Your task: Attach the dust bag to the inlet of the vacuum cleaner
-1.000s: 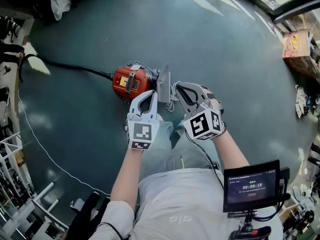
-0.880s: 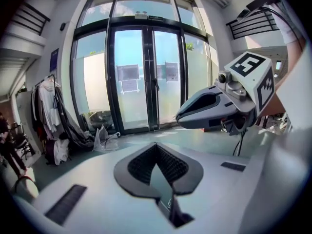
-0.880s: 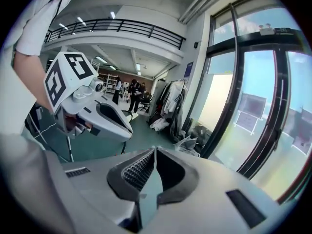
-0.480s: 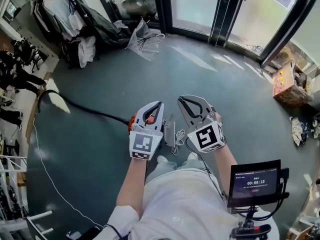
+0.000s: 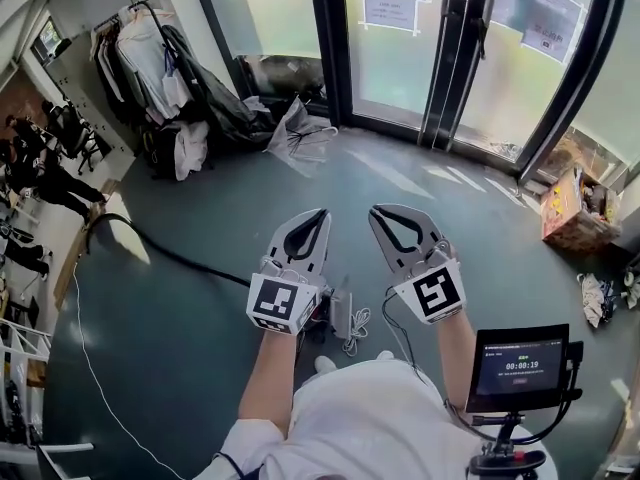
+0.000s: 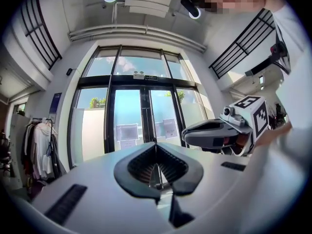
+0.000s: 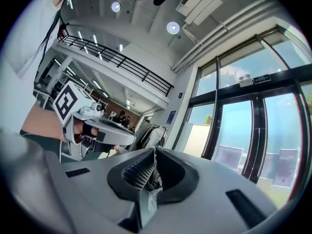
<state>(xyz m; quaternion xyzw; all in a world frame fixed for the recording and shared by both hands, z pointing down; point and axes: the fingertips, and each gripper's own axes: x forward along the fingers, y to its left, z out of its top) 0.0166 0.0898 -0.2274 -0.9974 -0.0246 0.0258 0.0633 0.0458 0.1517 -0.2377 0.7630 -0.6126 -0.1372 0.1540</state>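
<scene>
At the far left a rack of clothes point(image 5: 150, 58) stands against the wall. From there a black cable point(image 5: 170, 253) runs across the grey floor point(image 5: 200, 348) towards the person's feet.

The left gripper point(image 5: 321, 214) is held up in front of the person and points at the far glass doors point(image 5: 400, 38). In its own view its jaws meet at the tips point(image 6: 156, 143), and nothing sits in the leaf-shaped opening behind them.

The vacuum cleaner point(image 5: 316, 320) lies on the floor near the person's feet. It is almost wholly covered by the left gripper, with only a dark edge showing. Just to its right, between the two forearms, lie a grey plate point(image 5: 341, 313) and a looped white cord point(image 5: 357, 328). Whether the dust bag is mounted on the inlet cannot be told. Both grippers are well apart from these things.

The right gripper point(image 5: 376, 211) is held up beside the left one, near it but not touching. Its jaws are also together at the tips point(image 7: 155, 150). A small crumpled whitish scrap point(image 7: 150, 194) shows at the base of the opening, and what it is cannot be told.

Near right, a small screen point(image 5: 518, 366) sits on a mount at the person's side. Farther right, a cardboard box point(image 5: 572, 213) rests on the floor.
</scene>
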